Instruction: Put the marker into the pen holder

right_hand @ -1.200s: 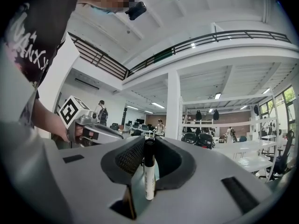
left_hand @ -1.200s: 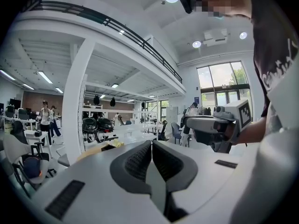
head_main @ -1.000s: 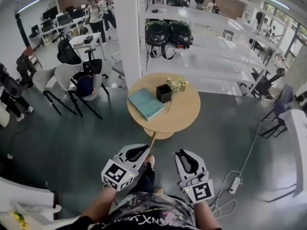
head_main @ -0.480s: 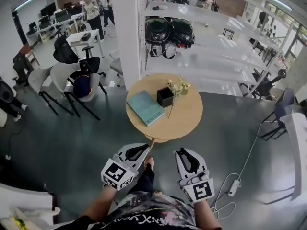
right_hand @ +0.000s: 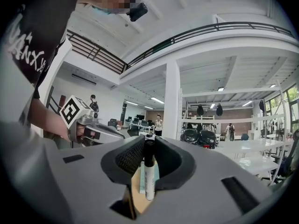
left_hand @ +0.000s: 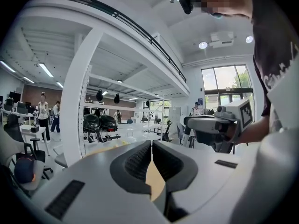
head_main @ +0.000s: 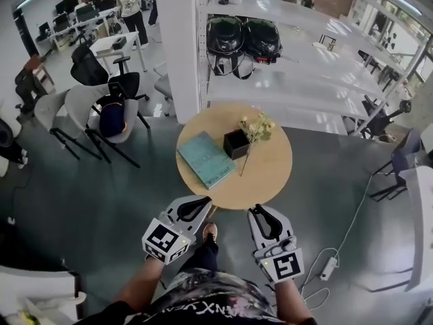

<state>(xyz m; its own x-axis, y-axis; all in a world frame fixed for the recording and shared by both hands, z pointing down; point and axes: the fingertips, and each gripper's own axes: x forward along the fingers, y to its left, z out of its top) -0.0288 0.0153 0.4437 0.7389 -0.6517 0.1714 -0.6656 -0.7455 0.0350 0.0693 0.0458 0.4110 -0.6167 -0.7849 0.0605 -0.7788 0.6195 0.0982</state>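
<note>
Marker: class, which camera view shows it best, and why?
The right gripper view: the marker stands upright, black cap up, clamped between the right gripper's jaws. The head view and the left gripper view show that gripper, but no marker can be made out there.

Bench (head_main: 270,175) ahead of the left gripper (head_main: 200,202) and right gripper (head_main: 260,212), shelves (head_main: 298,80) behind it.
On the bench, the book (head_main: 206,159) lies beyond the left fingers. The pen holder (head_main: 235,143) stands just right of the book, ahead of the right fingers, with the flowers (head_main: 257,126) just beside it on the right. The marker (right_hand: 149,171) sits between the right fingers.
</note>
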